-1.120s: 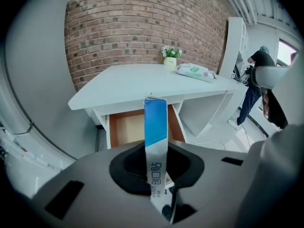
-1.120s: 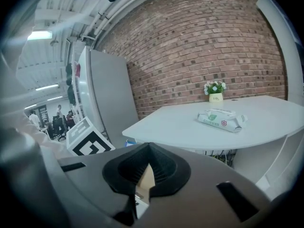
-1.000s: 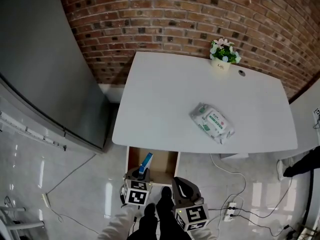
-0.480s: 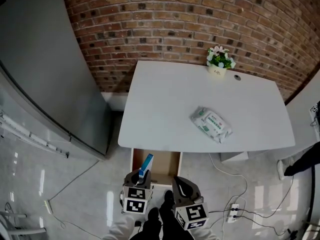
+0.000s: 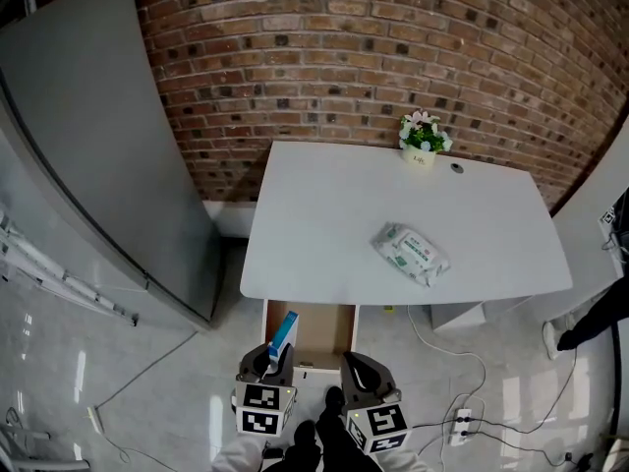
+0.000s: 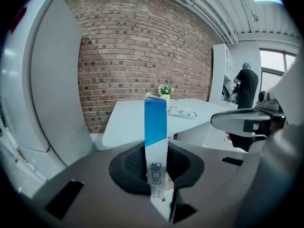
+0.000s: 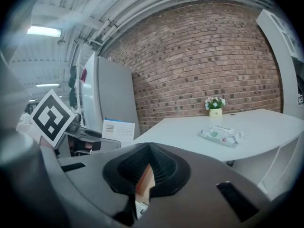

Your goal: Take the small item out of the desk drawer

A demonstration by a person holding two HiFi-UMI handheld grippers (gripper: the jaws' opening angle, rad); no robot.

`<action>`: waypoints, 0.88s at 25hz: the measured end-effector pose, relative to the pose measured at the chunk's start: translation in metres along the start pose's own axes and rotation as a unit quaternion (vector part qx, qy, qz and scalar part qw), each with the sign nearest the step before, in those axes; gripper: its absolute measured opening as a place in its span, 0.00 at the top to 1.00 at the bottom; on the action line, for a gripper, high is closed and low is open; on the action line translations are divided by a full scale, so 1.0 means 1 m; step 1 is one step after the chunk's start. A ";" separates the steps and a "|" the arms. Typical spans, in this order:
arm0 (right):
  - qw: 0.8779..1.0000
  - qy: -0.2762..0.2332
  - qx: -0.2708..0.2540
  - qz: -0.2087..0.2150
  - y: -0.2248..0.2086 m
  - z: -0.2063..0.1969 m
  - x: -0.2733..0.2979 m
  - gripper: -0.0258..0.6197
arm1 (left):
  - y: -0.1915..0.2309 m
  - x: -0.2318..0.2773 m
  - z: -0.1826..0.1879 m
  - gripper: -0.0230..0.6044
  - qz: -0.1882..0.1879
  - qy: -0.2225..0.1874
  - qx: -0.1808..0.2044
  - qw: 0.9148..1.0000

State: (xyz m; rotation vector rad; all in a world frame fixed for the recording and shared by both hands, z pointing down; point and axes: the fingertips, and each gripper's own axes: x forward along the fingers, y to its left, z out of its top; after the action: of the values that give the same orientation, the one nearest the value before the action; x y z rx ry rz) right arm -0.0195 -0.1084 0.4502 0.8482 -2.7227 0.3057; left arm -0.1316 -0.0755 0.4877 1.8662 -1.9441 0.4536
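Note:
My left gripper (image 5: 269, 363) is shut on a small blue-and-white box (image 5: 283, 330), which stands upright above the open wooden desk drawer (image 5: 316, 327). In the left gripper view the box (image 6: 156, 127) rises straight between the pads, with the left gripper (image 6: 156, 164) pressing on its lower white part. Just to the right, my right gripper (image 5: 356, 370) hangs over the drawer's front edge. In the right gripper view the right gripper (image 7: 148, 167) has its pads together with nothing between them, and the box (image 7: 118, 127) shows at the left.
The white desk (image 5: 324, 214) carries a pack of wet wipes (image 5: 410, 253) and a small flower pot (image 5: 423, 136) by the brick wall. A grey panel (image 5: 88, 146) stands on the left. Cables and a power strip (image 5: 457, 423) lie on the floor. A person (image 6: 247, 87) stands far right.
Both grippers have drawn a little back toward me and sit lower in the head view. The box stays in the left gripper, and the view has tilted up toward the wall.

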 end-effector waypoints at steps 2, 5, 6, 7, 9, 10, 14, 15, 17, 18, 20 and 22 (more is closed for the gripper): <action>1.000 -0.002 -0.002 -0.001 0.003 0.002 -0.004 0.92 | 0.000 -0.009 0.003 0.85 -0.004 -0.006 -0.001 1.000; 1.000 -0.006 -0.005 -0.003 0.009 0.006 -0.009 0.92 | -0.001 -0.023 0.009 0.85 -0.010 -0.020 -0.001 1.000; 1.000 -0.007 -0.006 -0.004 0.011 0.008 -0.011 0.92 | 0.000 -0.027 0.011 0.85 -0.011 -0.026 0.000 1.000; 1.000 -0.009 -0.007 -0.004 0.012 0.010 -0.012 0.92 | 0.000 -0.030 0.014 0.85 -0.012 -0.032 -0.001 0.999; 1.000 -0.013 -0.010 -0.005 0.015 0.012 -0.015 0.92 | -0.001 -0.038 0.016 0.85 -0.016 -0.042 -0.003 0.999; 1.000 -0.015 -0.010 -0.005 0.017 0.013 -0.017 0.92 | -0.002 -0.041 0.016 0.85 -0.019 -0.046 -0.003 0.999; 1.000 -0.019 -0.009 -0.007 0.025 0.015 -0.023 0.92 | -0.004 -0.055 0.015 0.85 -0.027 -0.060 -0.004 0.998; 1.000 -0.021 -0.009 -0.007 0.027 0.016 -0.024 0.92 | -0.004 -0.058 0.016 0.85 -0.027 -0.063 -0.004 0.998; 1.000 -0.023 -0.012 -0.007 0.029 0.018 -0.027 0.92 | -0.004 -0.064 0.017 0.85 -0.027 -0.068 -0.004 0.997; 1.000 -0.024 -0.014 -0.007 0.030 0.019 -0.029 0.92 | -0.004 -0.067 0.018 0.85 -0.027 -0.071 -0.003 0.997; 0.999 -0.028 -0.016 -0.007 0.032 0.022 -0.032 0.92 | -0.004 -0.073 0.020 0.85 -0.028 -0.077 -0.003 0.997; 0.999 -0.032 -0.013 -0.007 0.032 0.023 -0.034 0.92 | -0.005 -0.077 0.021 0.85 -0.032 -0.083 -0.005 0.996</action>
State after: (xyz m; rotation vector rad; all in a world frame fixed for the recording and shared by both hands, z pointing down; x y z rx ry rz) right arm -0.0154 -0.0710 0.4137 0.8849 -2.7710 0.2435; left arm -0.1265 -0.0200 0.4305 2.0104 -1.9788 0.2749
